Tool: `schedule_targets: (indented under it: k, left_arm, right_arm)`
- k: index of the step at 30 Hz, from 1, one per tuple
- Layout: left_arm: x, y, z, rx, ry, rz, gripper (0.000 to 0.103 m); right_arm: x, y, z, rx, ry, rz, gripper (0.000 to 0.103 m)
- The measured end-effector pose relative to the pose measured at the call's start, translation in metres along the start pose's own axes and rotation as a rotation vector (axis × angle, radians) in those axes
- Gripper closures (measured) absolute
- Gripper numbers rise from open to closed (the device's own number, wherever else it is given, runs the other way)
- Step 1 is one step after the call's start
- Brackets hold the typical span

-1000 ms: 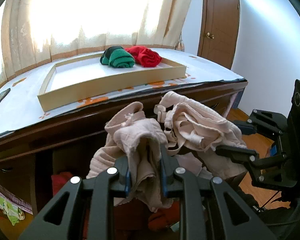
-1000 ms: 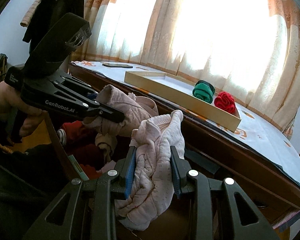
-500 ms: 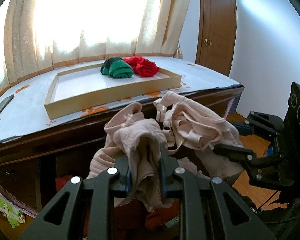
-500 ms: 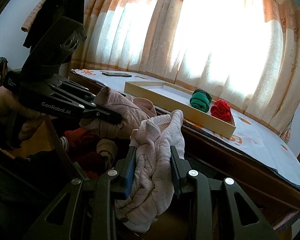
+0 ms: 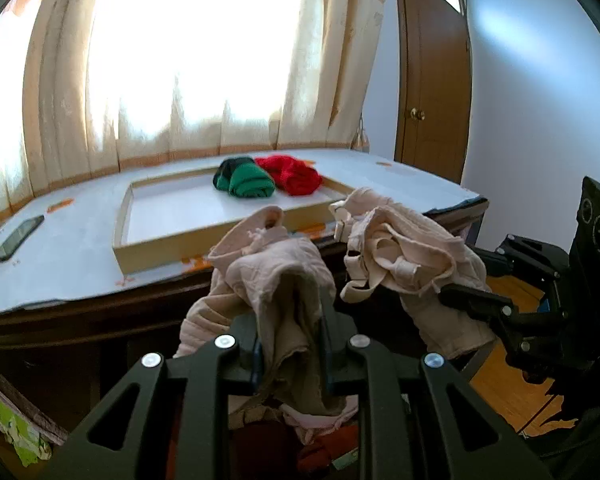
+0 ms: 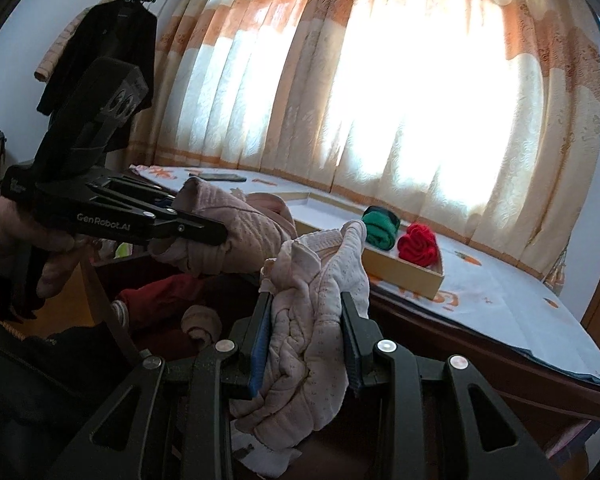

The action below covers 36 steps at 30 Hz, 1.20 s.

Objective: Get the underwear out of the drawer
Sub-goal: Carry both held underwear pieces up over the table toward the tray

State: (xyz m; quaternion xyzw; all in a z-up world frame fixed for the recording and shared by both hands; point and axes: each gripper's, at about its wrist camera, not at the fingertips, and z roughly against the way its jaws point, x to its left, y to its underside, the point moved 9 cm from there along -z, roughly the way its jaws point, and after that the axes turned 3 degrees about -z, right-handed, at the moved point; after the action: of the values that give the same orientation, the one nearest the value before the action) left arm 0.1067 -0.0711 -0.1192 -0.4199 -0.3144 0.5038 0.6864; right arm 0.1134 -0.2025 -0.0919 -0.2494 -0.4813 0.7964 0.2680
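My left gripper is shut on a bunched beige-pink underwear and holds it up in front of the dresser; the gripper and that underwear show at the left of the right wrist view. My right gripper is shut on a pale pink dotted underwear, held just right of the other piece; it also shows in the left wrist view, with the right gripper behind it. The open drawer below holds red and beige clothes.
A shallow cream tray lies on the white-covered dresser top, with a green roll and a red roll at its far end. A phone lies left. Curtains stand behind, a door right.
Both grippers have risen with their underwear, so the dresser top and tray sit lower in both views. The grips have not changed.
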Motion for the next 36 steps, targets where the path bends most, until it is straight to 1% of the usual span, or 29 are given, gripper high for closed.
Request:
schedule_targets:
  k: [8,14,25,36]
  left_arm:
    - [0.005,-0.013,0.01,-0.071,-0.027,-0.002,0.083]
    - [0.008,-0.014,0.011,-0.083,-0.032,0.003,0.083]
    - [0.012,-0.025,0.022,-0.135,-0.049,0.0,0.083]
    - [0.017,-0.035,0.018,-0.138,-0.072,-0.013,0.083]
  right_arm:
    - [-0.004,-0.011,0.004,-0.032,0.016,-0.004,0.069]
    - [-0.004,-0.016,0.003,-0.041,0.015,0.005,0.069]
    - [-0.005,-0.026,0.004,-0.069,0.021,0.016,0.069]
    - [-0.002,-0.04,-0.004,-0.08,0.006,0.034,0.069]
